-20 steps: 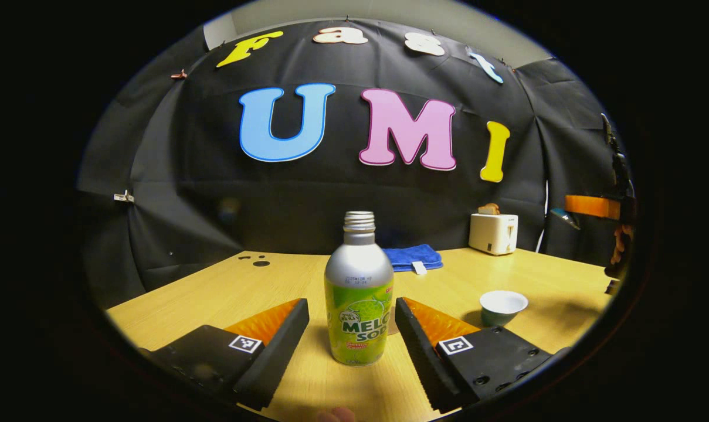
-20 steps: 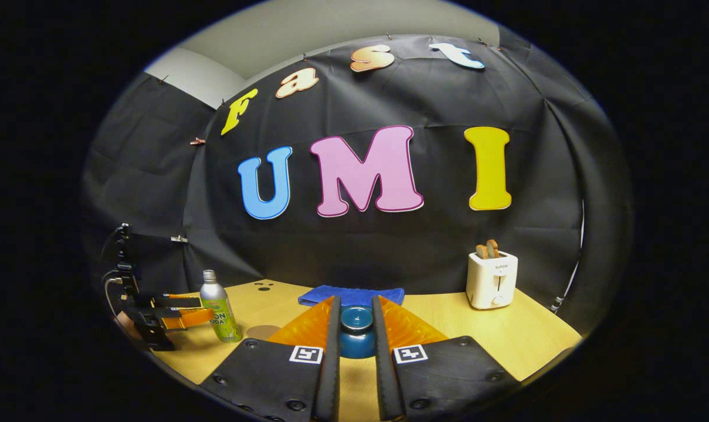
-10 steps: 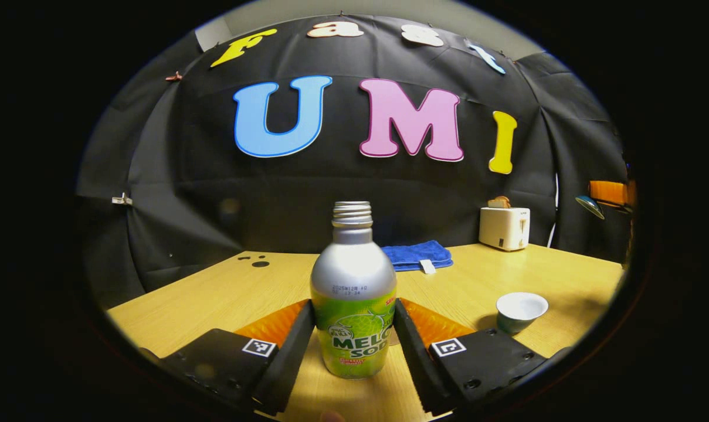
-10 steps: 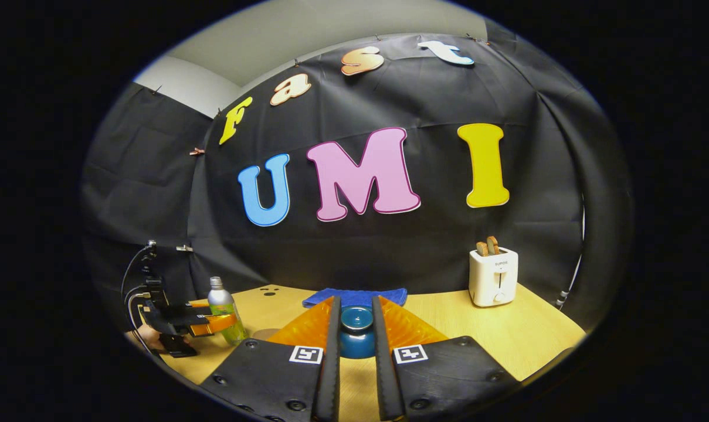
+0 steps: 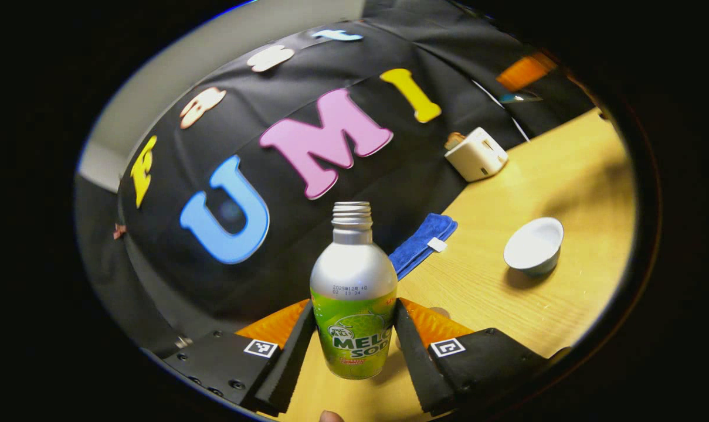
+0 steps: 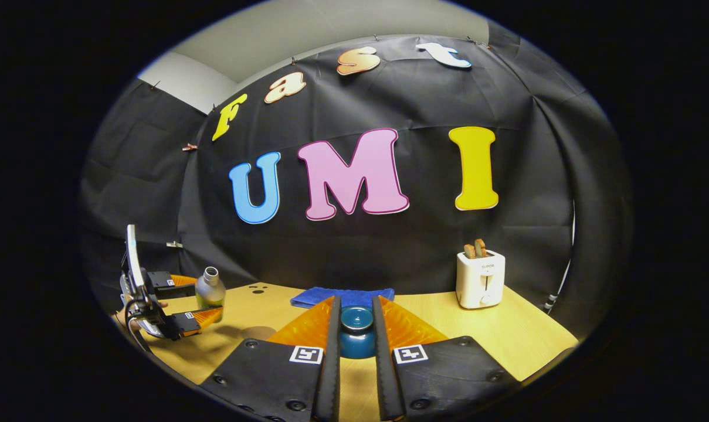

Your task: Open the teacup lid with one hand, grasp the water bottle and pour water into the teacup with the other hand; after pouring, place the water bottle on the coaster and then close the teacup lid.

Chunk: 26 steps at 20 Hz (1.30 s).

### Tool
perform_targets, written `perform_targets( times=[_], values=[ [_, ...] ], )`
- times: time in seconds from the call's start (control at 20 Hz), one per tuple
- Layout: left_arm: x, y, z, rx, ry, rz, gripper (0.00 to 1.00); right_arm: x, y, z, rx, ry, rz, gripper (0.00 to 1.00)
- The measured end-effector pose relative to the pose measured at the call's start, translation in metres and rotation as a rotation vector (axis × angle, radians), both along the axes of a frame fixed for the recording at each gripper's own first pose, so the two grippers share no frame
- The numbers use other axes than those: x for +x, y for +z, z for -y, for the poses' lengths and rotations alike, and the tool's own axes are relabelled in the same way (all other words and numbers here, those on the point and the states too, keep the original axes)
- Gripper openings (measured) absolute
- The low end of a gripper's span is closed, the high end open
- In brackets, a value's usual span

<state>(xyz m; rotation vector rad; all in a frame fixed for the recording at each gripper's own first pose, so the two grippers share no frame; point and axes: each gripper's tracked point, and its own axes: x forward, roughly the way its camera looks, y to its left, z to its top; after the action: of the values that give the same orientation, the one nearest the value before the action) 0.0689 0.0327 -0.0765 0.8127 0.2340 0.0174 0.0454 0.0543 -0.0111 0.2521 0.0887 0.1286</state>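
Since a moment ago the left gripper [image 5: 354, 340], clamped on the water bottle [image 5: 354, 293], has lifted and tilted it toward the open teacup [image 5: 534, 253], so tip slowly over the rim while the right gripper [image 6: 355, 334] pinches the lid [image 6: 356, 333] clear.

Left gripper [image 5: 354, 351] and right gripper [image 6: 357, 357] look alike: black finger blocks with screws, a small black-and-white square marker on each, and ribbed orange wedges behind thin black pads

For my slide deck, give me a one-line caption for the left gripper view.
Left tool clamps the uncapped bottle, tilted over the table toward the open teacup.
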Motion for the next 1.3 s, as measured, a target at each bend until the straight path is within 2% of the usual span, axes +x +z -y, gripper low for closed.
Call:
perform_targets(
  times=[0.35, 0.5, 1.1, 1.3],
  values=[
    [0.008, -0.017, 0.023, 0.365, -0.128, -0.092, 0.79, -0.003, 0.005, 0.010, 0.002, -0.015, 0.005, 0.29],
    [0.014, -0.025, 0.025, 0.491, -0.162, -0.120, 0.79, -0.003, 0.004, 0.014, 0.008, -0.021, 0.004, 0.29],
    [0.027, -0.043, 0.037, 0.819, -0.286, -0.172, 0.80, -0.005, 0.006, 0.020, 0.020, -0.031, 0.008, 0.29],
    [0.033, -0.039, 0.042, 0.876, -0.306, -0.169, 0.80, -0.007, 0.009, 0.020, 0.024, -0.027, 0.014, 0.29]
  ],
)
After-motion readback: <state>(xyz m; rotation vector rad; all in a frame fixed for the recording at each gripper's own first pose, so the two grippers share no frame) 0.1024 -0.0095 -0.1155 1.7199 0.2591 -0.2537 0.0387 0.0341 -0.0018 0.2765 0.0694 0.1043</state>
